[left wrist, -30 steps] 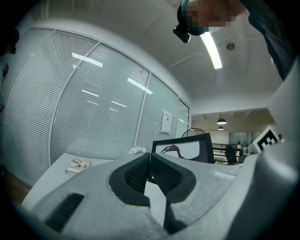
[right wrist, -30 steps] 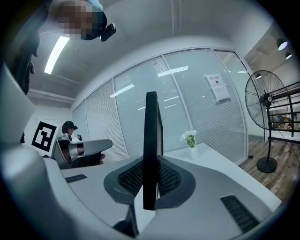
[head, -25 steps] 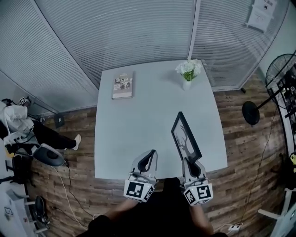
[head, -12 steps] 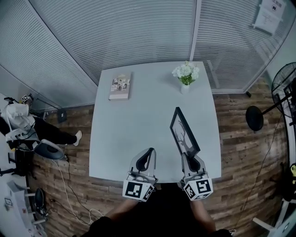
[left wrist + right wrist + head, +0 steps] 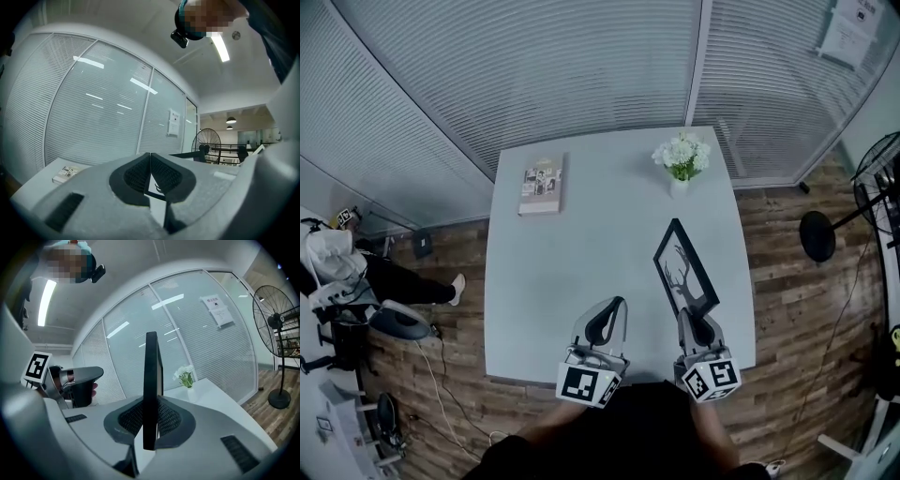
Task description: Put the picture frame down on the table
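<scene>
Right gripper [image 5: 694, 323] pinches the near edge of a thin black rectangular picture frame [image 5: 684, 279], with both dark ribbed pads pressed on its two faces. In the right gripper view the picture frame [image 5: 151, 380] stands upright and edge-on, rising straight up from between the jaws of the right gripper [image 5: 150, 420]. From the head view it reaches forward from this gripper over the near right part of the pale grey square table [image 5: 572, 262], and its white picture with a dark tree drawing faces to the right.

Just to the left of the right gripper, the left gripper [image 5: 602, 323] is held level over the near edge of the table. Its jaws are pressed together with nothing between them, as the left gripper view shows for the left gripper [image 5: 150, 176].

Far ahead of the right gripper stands a small white vase [image 5: 680, 159] with white flowers, and far ahead to the left lies a flat book [image 5: 541, 184].

I judge that the task is only in its carrying part. The frame is in the grip and over the table, but I cannot tell whether its lower edge touches the top. What is left is to lower it, lay it flat and let it go.
</scene>
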Tool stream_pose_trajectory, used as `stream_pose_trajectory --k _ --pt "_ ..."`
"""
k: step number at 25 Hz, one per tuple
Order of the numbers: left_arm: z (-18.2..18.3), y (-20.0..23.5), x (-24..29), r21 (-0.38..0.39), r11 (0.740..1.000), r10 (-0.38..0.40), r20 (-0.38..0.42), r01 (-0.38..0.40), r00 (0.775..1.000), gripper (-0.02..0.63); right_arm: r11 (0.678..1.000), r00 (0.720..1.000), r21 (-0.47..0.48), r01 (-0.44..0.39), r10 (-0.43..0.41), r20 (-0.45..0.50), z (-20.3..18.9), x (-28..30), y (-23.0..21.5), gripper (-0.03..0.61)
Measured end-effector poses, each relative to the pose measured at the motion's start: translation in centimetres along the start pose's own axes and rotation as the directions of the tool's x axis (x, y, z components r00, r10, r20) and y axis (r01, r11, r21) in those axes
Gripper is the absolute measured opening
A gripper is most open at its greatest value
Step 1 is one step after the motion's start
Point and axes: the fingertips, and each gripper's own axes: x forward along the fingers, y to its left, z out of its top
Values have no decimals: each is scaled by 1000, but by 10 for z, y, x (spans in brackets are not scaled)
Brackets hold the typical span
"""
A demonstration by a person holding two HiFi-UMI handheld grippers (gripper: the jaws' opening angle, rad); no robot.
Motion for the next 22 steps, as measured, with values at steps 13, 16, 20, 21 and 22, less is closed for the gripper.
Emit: stream_pose_trajectory --k 13,16,20,21,22 --pt "-23 32 40 -24 999 -24 -60 23 998 20 981 998 186 58 -50 -44 -30 61 -48 48" --pt "-26 35 45 -25 999 -23 -67 22 998 20 972 997 224 69 -57 -60 -41 70 -58 48" --pt "-34 43 55 -49 999 -21 -85 17 996 20 952 995 293 89 -71 -71 -57 89 -76 48" --pt "-35 44 57 -54 998 -21 -90 16 996 20 946 994 311 93 -72 -78 -61 94 -80 48" --pt "-37 45 59 -57 998 -21 -95 16 995 20 938 994 332 97 -73 -85 -65 98 -84 48"
